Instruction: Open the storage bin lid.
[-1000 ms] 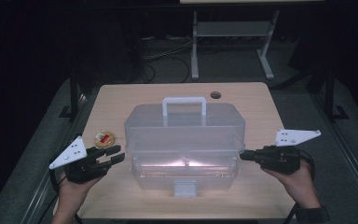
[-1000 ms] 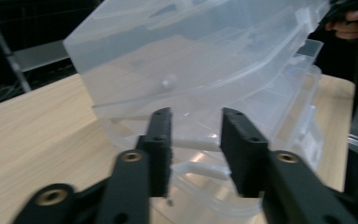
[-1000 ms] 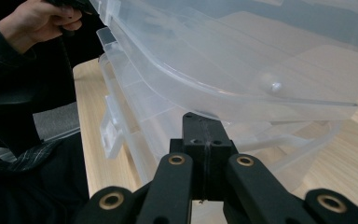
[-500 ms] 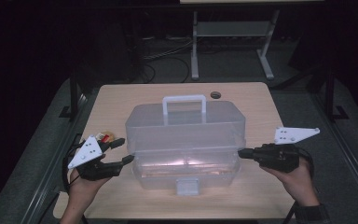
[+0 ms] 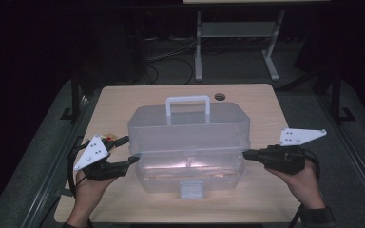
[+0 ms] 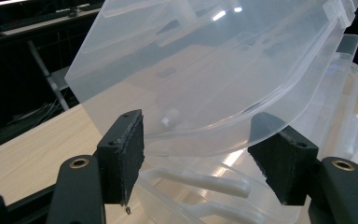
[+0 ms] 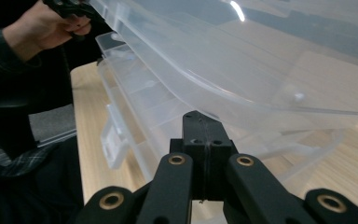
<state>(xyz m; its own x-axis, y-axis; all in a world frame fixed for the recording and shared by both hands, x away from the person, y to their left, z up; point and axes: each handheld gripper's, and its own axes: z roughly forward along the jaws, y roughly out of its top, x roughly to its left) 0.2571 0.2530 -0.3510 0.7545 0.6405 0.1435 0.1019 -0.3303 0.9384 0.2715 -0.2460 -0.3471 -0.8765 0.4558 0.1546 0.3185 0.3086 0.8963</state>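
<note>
A clear plastic storage box [image 5: 190, 142] with a white handle [image 5: 187, 102] stands mid-table, its lid [image 6: 205, 70] lifted a little off the base. My left gripper [image 5: 130, 149] is at the box's left end and open. Its jaws have just been opening. The lid's curved rim lies between the pads [image 6: 121, 158], which do not press on it. My right gripper [image 5: 245, 154] is shut, its tip [image 7: 201, 123] against the box's right end just under the lid's edge [image 7: 242, 60].
The white latch [image 5: 191, 189] hangs at the box's front. A small red and yellow object [image 5: 108, 138] lies on the wooden table [image 5: 123, 99] behind the left gripper. A round hole [image 5: 219, 96] sits near the far edge. Dark floor surrounds the table.
My left gripper has moved right to the box's left end, rolled, and spread its jaws. The right gripper has stayed put.
</note>
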